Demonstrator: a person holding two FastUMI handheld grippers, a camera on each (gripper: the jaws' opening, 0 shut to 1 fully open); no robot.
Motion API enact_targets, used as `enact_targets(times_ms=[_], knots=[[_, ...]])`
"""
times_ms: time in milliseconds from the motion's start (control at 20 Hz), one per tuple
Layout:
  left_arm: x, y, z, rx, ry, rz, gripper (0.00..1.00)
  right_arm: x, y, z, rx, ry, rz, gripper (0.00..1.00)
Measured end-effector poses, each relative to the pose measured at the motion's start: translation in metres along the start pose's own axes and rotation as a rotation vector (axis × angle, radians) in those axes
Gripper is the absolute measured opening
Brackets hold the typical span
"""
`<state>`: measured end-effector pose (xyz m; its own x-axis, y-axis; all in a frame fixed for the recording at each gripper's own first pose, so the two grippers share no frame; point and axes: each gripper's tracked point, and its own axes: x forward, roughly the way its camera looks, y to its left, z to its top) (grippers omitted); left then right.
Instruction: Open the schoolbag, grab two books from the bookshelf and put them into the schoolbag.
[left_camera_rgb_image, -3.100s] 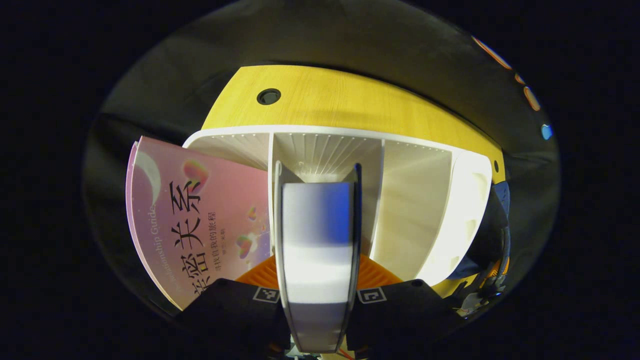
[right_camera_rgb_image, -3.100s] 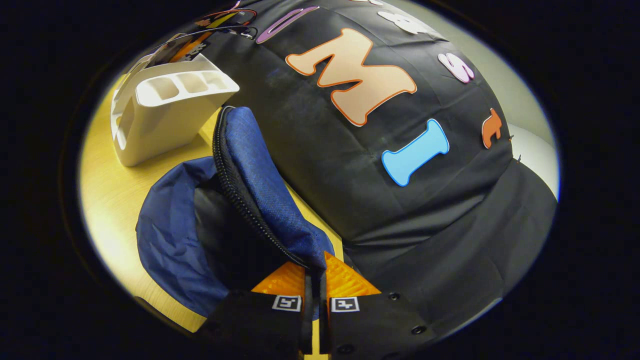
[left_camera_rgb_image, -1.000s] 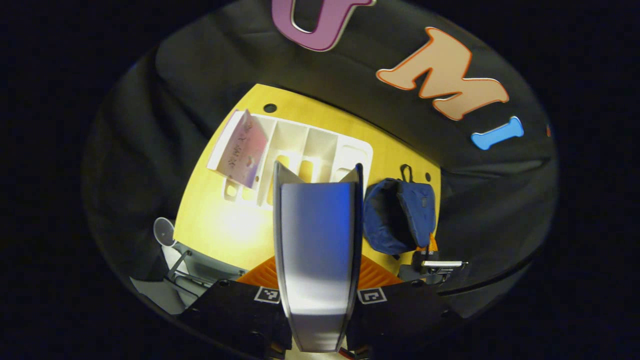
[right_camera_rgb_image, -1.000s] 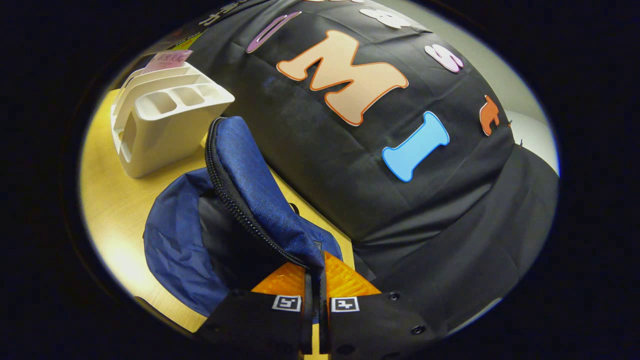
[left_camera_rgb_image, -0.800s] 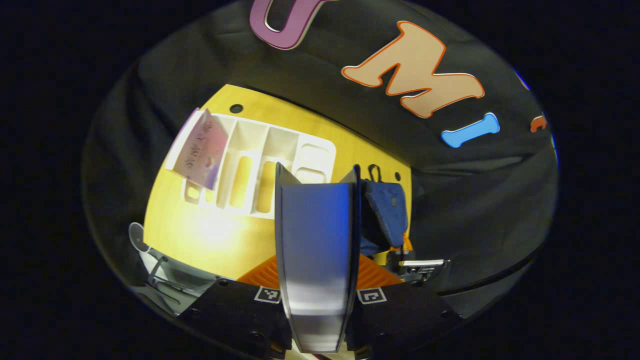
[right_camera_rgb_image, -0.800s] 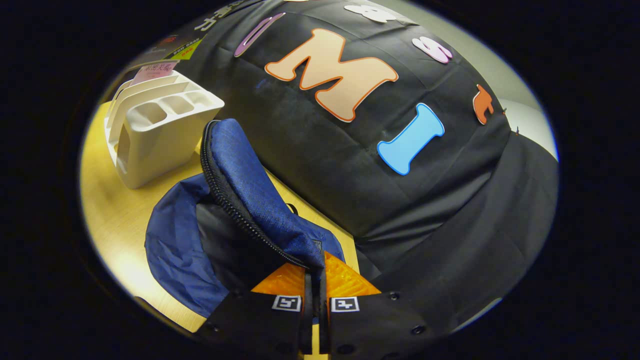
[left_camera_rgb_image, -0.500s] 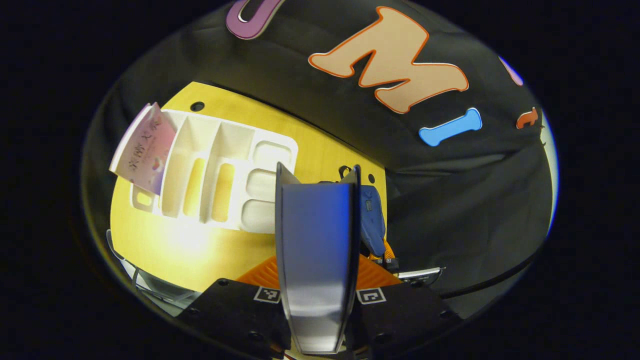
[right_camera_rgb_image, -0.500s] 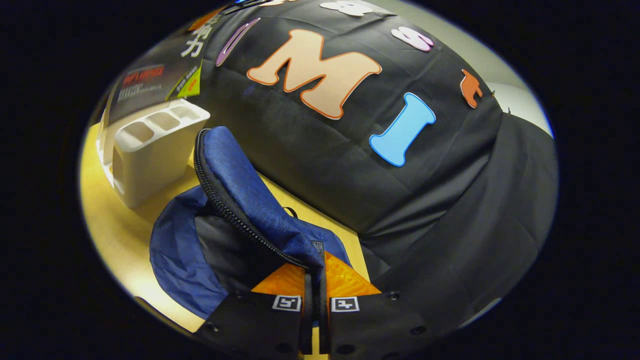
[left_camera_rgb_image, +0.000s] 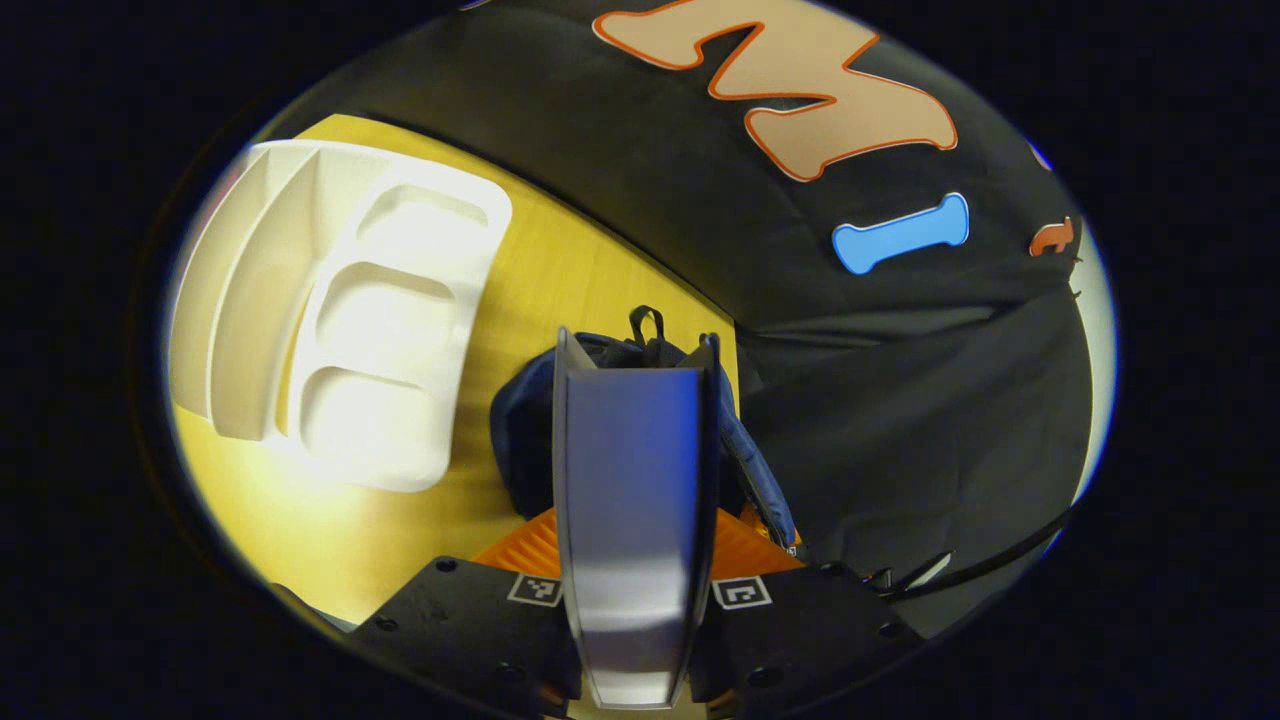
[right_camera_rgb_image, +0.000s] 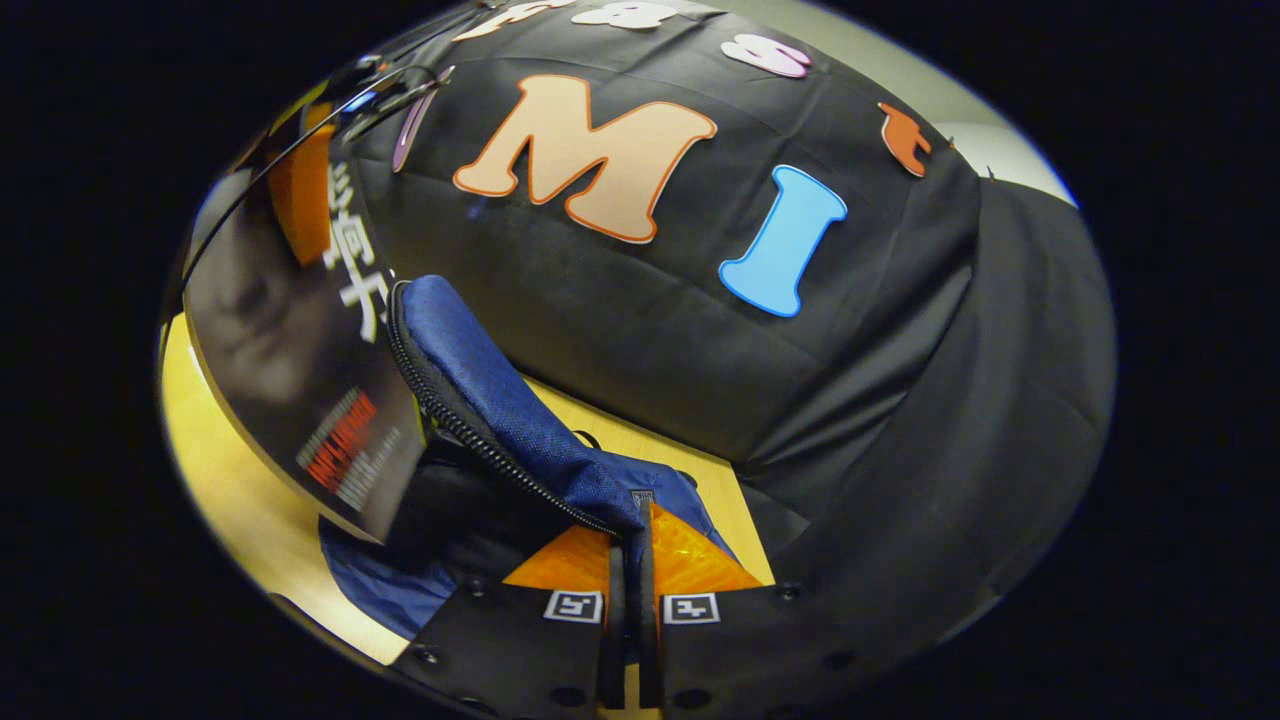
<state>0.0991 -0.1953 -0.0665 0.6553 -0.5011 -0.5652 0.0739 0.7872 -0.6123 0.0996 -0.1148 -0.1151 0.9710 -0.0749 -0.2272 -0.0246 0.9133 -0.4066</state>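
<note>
- While the schoolbag stood unzipped on the table, the first book hung over its mouth, not yet in; a second was still to fetch from the bookshelf.
- Left gripper clamped the book; right gripper pinched the flap.

Setting: a recording booth arranged as a study desk. A yellow wood-grain tabletop is enclosed at the back and side by a black cloth wall. A pale plain room wall is visible beyond the cloth's edge. Desk items: a white plastic bookshelf organiser and a blue schoolbag.
</note>
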Motion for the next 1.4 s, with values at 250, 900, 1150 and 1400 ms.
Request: enact_targets(times_ms=[250, 900, 1150, 1400], knots=[[0.06, -0.015, -0.013, -0.012, -0.03, -0.1, 0.39, -0.001, -0.001, 0.003, 0.05, -0.026, 0.017, 0.09], [0.176, -0.016, -0.04, -0.091, -0.074, -0.254, 0.37, -0.008, -0.001, 0.009, 0.105, -0.057, 0.058, 0.1], [0.207, -0.015, -0.039, -0.181, -0.076, -0.318, 0.37, -0.012, 0.0, 0.005, 0.101, -0.055, 0.07, 0.1], [0.222, 0.004, -0.036, -0.205, -0.086, -0.244, 0.4, -0.01, 0.001, 0.0, 0.097, -0.05, 0.078, 0.11]])
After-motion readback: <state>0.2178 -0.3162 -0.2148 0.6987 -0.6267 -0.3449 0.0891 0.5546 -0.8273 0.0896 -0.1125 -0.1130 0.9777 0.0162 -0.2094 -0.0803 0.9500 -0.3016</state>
